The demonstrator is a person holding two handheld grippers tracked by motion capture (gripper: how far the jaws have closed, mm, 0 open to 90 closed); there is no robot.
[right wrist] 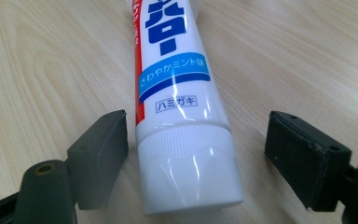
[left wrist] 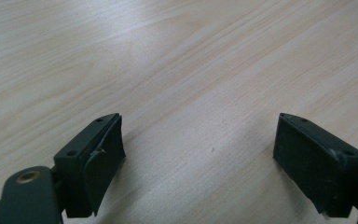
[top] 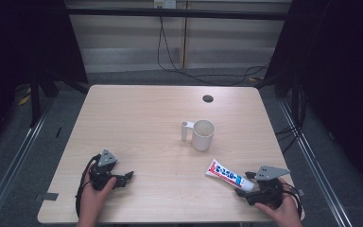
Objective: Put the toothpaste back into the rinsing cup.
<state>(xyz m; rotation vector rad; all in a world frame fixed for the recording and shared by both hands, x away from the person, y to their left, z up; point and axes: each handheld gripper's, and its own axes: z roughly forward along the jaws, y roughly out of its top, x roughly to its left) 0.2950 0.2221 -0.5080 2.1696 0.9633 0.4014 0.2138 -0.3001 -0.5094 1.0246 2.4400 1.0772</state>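
A white toothpaste tube [top: 228, 174] with blue and red print lies flat on the wooden table [top: 146, 113] at the front right, its cap toward me. My right gripper [top: 246, 187] stands open around the cap end; in the right gripper view the tube's white cap [right wrist: 189, 170] lies between the jaws with a gap on each side, and no pad presses on it. A white mug [top: 202, 135] with a handle stands upright past the tube, mid-table. My left gripper [top: 128, 176] rests open at the front left, with bare table [left wrist: 200, 93] between its jaws.
A round dark grommet hole [top: 208, 98] sits near the table's far edge. Cables [top: 179, 66] hang behind the table over grey floor. Dark frame posts flank both sides. The table's front edge runs just below both hands.
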